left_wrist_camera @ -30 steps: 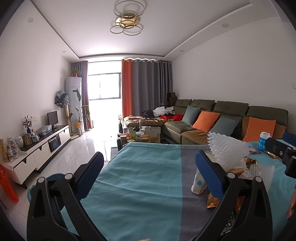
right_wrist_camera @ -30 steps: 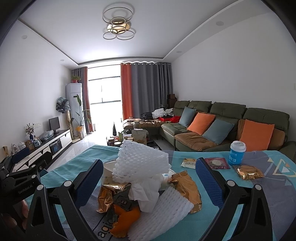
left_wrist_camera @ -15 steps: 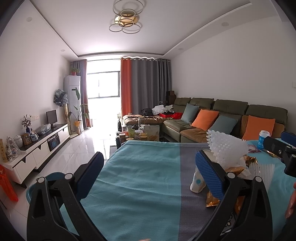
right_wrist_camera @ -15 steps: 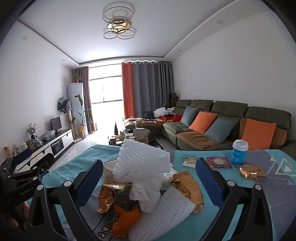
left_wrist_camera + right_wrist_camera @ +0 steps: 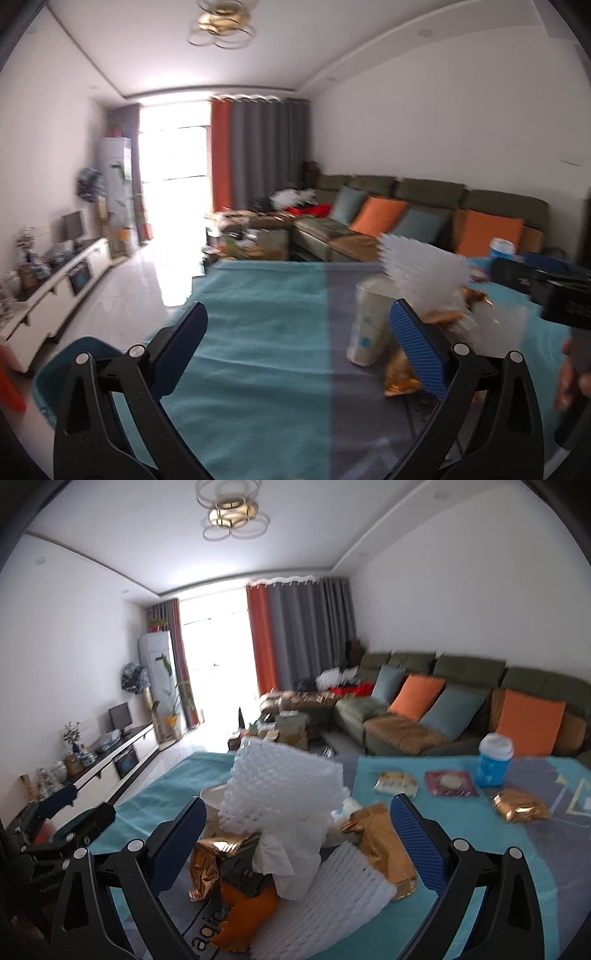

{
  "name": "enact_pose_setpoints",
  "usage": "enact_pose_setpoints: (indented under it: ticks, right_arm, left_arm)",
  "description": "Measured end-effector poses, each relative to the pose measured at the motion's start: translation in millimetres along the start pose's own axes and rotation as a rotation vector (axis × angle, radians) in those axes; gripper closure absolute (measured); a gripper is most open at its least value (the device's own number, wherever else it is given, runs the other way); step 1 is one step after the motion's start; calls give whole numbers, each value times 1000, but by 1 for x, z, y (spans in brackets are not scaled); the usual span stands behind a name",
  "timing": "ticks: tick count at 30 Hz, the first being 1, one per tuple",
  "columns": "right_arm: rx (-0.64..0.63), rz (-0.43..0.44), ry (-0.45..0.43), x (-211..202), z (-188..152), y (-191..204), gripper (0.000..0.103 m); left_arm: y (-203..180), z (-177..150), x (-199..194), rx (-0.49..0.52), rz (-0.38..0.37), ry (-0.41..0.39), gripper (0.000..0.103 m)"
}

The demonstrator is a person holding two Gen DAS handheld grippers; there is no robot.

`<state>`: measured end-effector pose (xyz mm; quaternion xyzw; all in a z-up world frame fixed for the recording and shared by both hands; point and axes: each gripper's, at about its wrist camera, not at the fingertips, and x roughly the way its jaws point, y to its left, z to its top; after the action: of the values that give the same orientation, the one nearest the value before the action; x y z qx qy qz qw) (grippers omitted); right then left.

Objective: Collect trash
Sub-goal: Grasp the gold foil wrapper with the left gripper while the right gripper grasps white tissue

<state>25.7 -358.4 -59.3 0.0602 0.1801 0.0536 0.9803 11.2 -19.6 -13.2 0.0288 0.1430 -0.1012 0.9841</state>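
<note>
Orange scrap [image 5: 242,919] half-buried beneath foam netting [image 5: 284,788]

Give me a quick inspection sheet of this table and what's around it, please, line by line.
Surface: table under a teal and grey cloth, mostly bare on the left.
Job's things: trash pile with white foam netting, crumpled tissue, gold wrappers, orange peel; a lone gold wrapper lies apart.
Clutter: blue cup, two flat packets beside it.
Grippers: left gripper open, over bare cloth; right gripper open, facing the pile.
Cables: nothing seen.
Surroundings: teal bin on the floor at the table's left, green sofa with cushions, TV cabinet, curtains.
</note>
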Motion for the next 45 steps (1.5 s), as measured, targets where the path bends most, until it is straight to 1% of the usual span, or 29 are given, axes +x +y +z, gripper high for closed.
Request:
enact_pose_setpoints:
  ticks: [5,9,11,12,13,14,15,16,17,18,19,20,21,22,23,25,26,27,29,36,41,45]
  right_arm:
    - [58,62,89,25,1,-13,7]
    - [122,101,127,41,6,-26,9]
    - [162,124,143,48,8,-31,13]
    - [173,139,153,52,9,-33,13]
    - [177,152,169,57,10,-34,13]
    - [190,164,190,63,12,-36,15]
    - [202,179,196,65,11,-39,17]
    - [209,199,201,67,11,-39,18]
    - [210,211,212,71,13,-41,23]
    - [213,223,217,72,13,-41,32]
    - [219,240,224,72,15,-43,37]
    - [223,261,231,72,16,-42,47]
    - [222,267,234,71,16,-41,51]
    - [219,271,236,71,17,-41,52]
    - [213,279,239,71,17,-40,56]
    - [209,300,233,66,19,-39,70]
    - [205,315,232,64,19,-38,80]
    - [197,317,230,61,21,-36,89]
    - [189,332,228,59,24,-35,95]
    - [171,381,207,47,28,-29,97]
    - [145,414,183,33,29,-20,98]
    - [131,436,181,26,28,-14,98]
  left_arm:
    - [-15,-6,9,40,-170,73,6]
    - [-30,-11,23,60,-274,140,8]
    - [-35,-13,33,58,-322,186,19]
    - [-37,-14,40,55,-351,217,21]
    - [-38,-15,45,51,-362,244,27]
    - [-42,-17,53,48,-368,266,35]
    - [-42,-19,59,34,-382,291,40]
    - [-42,-20,64,12,-406,310,53]
    - [-41,-21,70,-15,-435,331,59]
    - [-38,-22,73,-35,-449,346,61]
    - [-38,-23,73,-51,-462,353,68]
    - [-34,-24,75,-68,-485,363,78]
    - [-33,-25,80,-75,-495,370,81]
    - [-32,-25,81,-79,-501,373,84]
    - [-31,-26,82,-80,-500,374,86]
    - [-26,-25,82,-96,-504,377,88]
    - [-24,-25,81,-106,-509,374,90]
    - [-25,-24,76,-111,-506,367,91]
    - [-22,-24,75,-114,-503,361,92]
    - [-8,-17,54,-117,-508,322,93]
    - [15,-16,35,-135,-500,304,93]
    - [33,-19,20,-146,-468,296,93]
